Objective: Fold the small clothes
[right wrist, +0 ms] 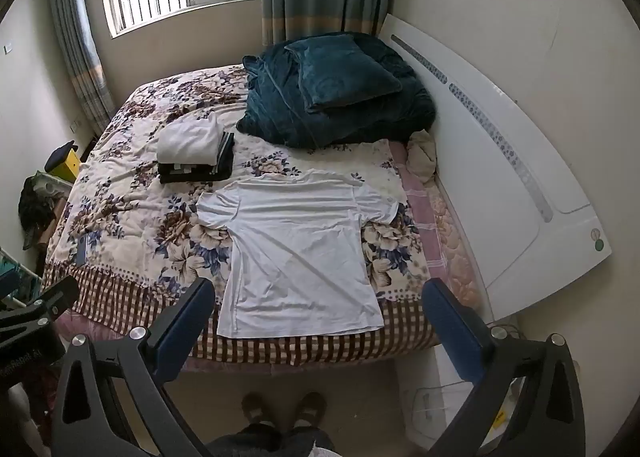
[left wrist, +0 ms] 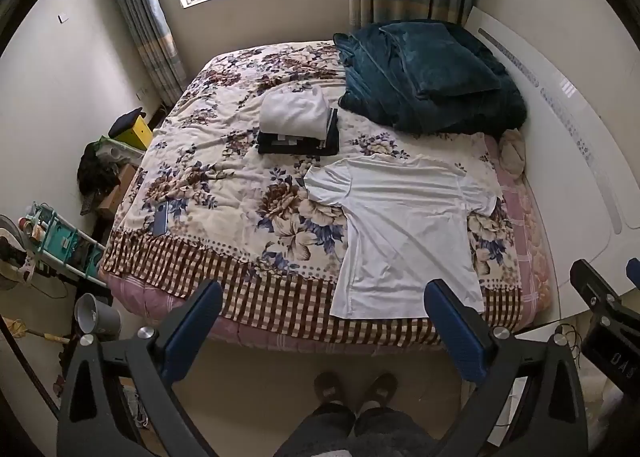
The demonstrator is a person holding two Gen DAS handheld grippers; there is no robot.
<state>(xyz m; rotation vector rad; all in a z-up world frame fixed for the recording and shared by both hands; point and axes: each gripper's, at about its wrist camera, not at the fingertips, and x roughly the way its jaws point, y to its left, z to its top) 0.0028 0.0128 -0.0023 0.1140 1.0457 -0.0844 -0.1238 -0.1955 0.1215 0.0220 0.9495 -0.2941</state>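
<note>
A white T-shirt (right wrist: pixel 298 253) lies on a cream floral bedspread (right wrist: pixel 132 217) with a brown-checked border, near a teal blanket (right wrist: pixel 340 97).

Bare quilt (right wrist: pixel 132 217) left of the white T-shirt (right wrist: pixel 298 253) gives me passage; folded stack (right wrist: pixel 196 155) and teal blanket (right wrist: pixel 336 97) block frame top.

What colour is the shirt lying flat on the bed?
The shirt is plain white, clearest in the right wrist view.
</note>
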